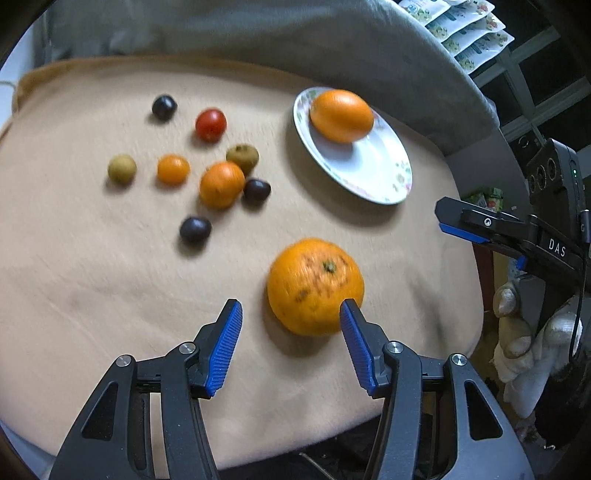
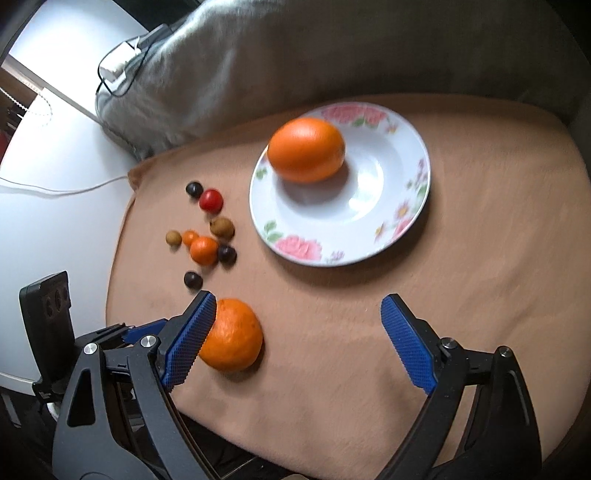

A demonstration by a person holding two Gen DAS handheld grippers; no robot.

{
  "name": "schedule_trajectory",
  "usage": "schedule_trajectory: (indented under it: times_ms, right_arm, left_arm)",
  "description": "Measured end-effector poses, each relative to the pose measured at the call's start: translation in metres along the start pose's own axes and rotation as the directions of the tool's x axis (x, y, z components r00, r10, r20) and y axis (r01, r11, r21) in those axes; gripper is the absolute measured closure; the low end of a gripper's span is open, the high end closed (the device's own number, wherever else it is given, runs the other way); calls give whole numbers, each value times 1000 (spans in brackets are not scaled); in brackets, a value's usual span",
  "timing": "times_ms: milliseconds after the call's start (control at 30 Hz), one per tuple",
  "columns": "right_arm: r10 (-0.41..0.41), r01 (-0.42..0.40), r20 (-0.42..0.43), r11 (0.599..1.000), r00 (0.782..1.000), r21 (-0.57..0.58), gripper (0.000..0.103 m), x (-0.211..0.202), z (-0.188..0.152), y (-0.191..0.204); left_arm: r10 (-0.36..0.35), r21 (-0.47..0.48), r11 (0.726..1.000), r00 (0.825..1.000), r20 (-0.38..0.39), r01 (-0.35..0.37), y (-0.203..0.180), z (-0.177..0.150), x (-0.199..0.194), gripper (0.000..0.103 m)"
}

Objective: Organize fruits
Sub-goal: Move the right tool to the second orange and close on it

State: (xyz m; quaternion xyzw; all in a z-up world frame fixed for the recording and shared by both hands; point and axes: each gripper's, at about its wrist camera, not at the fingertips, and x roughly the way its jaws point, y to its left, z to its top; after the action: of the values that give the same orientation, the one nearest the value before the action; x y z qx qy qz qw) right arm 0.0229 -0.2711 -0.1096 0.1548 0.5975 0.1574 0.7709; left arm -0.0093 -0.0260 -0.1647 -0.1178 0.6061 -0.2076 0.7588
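Note:
A large orange [image 1: 341, 115] [image 2: 306, 149] lies on a white flowered plate [image 1: 373, 173] [image 2: 369, 206]. A speckled mandarin [image 1: 314, 286] [image 2: 232, 336] sits on the tan cloth near the front. My left gripper [image 1: 291, 314] is open and empty, its right finger just in front of the mandarin. My right gripper [image 2: 298, 308] is open and empty, hovering in front of the plate; it also shows in the left wrist view [image 1: 461, 221]. Several small fruits lie in a cluster: a red one [image 1: 210, 124] [image 2: 211, 200], a small orange one [image 1: 221, 184] [image 2: 204, 250], dark ones [image 1: 195, 229] and greenish ones [image 1: 122, 168].
The tan cloth [image 1: 92, 277] [image 2: 480, 295] covers a cushion with a grey blanket [image 1: 295, 44] [image 2: 332, 48] behind it. Snack packets [image 1: 465, 29] stand at the far right. A white surface with cables [image 2: 55, 177] lies left of the cushion.

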Motion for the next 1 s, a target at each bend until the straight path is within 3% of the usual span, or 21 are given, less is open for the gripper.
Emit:
schedule_trajectory:
  times_ms: [600,1000]
  right_arm:
    - [147,-147,-116,989,982,11,10,41,-18,26]
    - [187,-186,-164,982,969,20,10,58,-24,37]
  left_arm:
    - [-37,10,999,999,-31,37,-6,-13,15,48]
    - [-61,16,998,998,-31,62,-9,-15,24,48]
